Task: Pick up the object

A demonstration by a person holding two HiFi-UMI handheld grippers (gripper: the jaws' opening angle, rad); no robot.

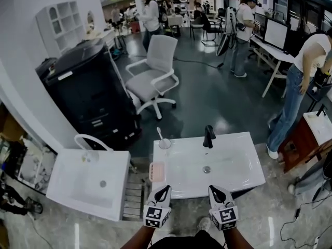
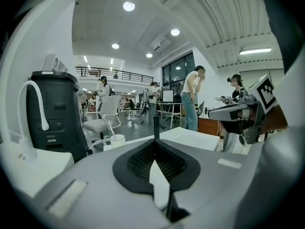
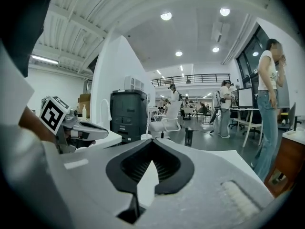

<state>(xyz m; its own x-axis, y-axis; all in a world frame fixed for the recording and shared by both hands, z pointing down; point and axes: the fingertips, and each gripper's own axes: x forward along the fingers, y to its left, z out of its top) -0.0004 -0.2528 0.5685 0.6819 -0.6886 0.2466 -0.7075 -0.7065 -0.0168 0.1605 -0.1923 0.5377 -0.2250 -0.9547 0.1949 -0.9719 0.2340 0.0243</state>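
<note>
At sink near rim: left gripper and right gripper both closed, empty. Nothing picked yet. Target is probably the pink pad or cup on the left ledge; can't tell which. Reach, grasp and lift remain.

A white sink with a black faucet stands beside a second sink. Beyond them are a black machine, a white office chair, and a person in jeans.
</note>
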